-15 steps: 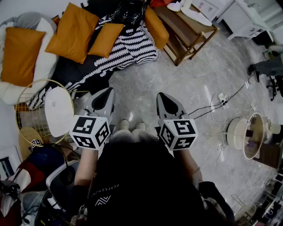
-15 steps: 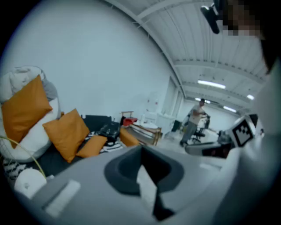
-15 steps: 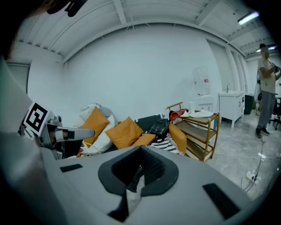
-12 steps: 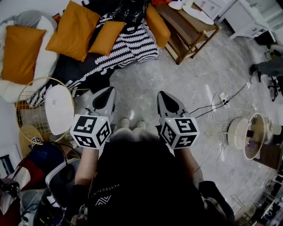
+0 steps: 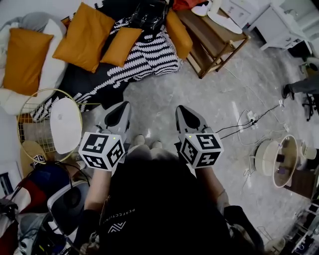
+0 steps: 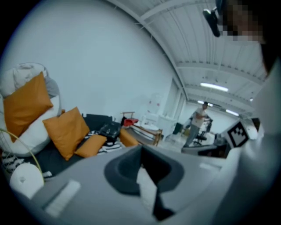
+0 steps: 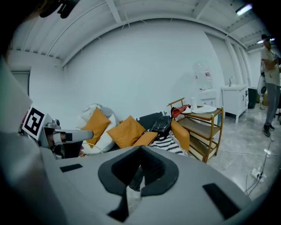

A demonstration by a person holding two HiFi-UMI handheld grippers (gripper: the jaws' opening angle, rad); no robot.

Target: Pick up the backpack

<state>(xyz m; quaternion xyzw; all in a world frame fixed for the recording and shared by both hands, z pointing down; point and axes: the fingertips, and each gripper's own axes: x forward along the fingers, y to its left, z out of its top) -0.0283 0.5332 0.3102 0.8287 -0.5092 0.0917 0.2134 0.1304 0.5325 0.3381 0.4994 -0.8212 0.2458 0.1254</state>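
Observation:
The black backpack (image 5: 147, 12) lies on the dark sofa at the far end of the floor, among orange cushions. It also shows small in the left gripper view (image 6: 109, 130) and in the right gripper view (image 7: 161, 124). My left gripper (image 5: 121, 106) and right gripper (image 5: 180, 109) are held side by side at waist height, pointing toward the sofa and well short of the backpack. Both are shut with nothing between their jaws, as the left gripper view (image 6: 141, 150) and right gripper view (image 7: 141, 152) show.
Orange cushions (image 5: 83, 36) and a striped blanket (image 5: 143, 56) cover the sofa. A wooden shelf table (image 5: 215, 36) stands to its right. A gold wire basket with a white lid (image 5: 56, 123) is at the left. Cables and a power strip (image 5: 251, 118) lie on the floor at right. A person (image 6: 198, 121) stands far off.
Both grippers stay where they were, still shut. The head view has shifted only slightly.

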